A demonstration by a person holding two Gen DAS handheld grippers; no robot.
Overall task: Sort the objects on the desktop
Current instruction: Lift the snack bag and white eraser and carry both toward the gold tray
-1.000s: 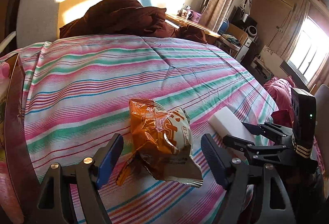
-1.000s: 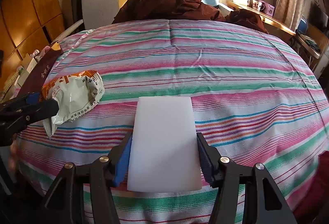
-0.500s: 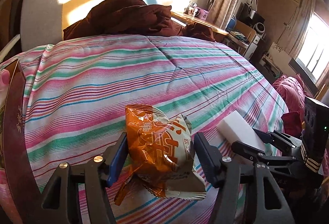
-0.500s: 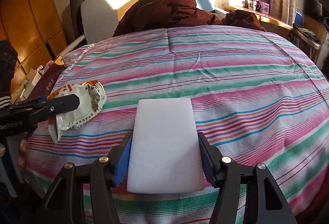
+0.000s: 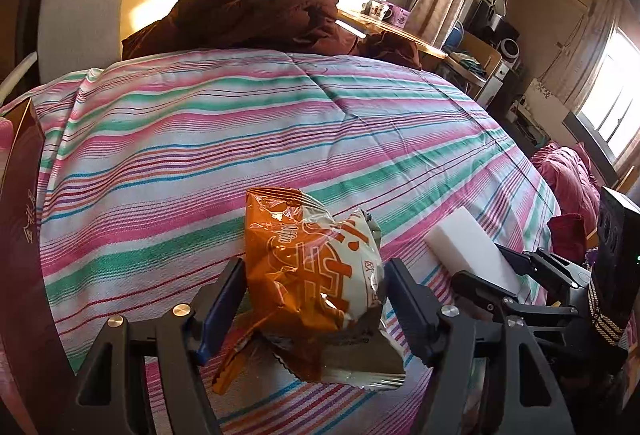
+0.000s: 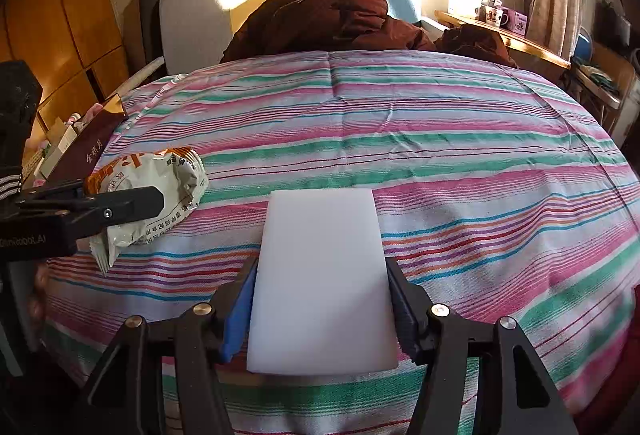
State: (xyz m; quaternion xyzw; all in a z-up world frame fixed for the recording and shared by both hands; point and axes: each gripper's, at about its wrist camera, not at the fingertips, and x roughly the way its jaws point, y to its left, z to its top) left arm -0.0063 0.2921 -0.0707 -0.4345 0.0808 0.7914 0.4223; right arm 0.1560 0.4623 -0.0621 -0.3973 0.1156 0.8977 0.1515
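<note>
On the striped bedspread (image 5: 248,139), the left gripper (image 5: 314,299) brackets the orange snack bag (image 5: 316,267) left of the white foam block (image 6: 322,275); its jaws are opening, so the slick bag may slip. The right gripper (image 6: 320,311) clamps the block.

Left gripper (image 6: 92,211) body carries pale lettering, apparently "OmniRobot.AI". Snack bag (image 5: 316,275) and dark box (image 6: 90,151) at far left bear print, not legible.
</note>
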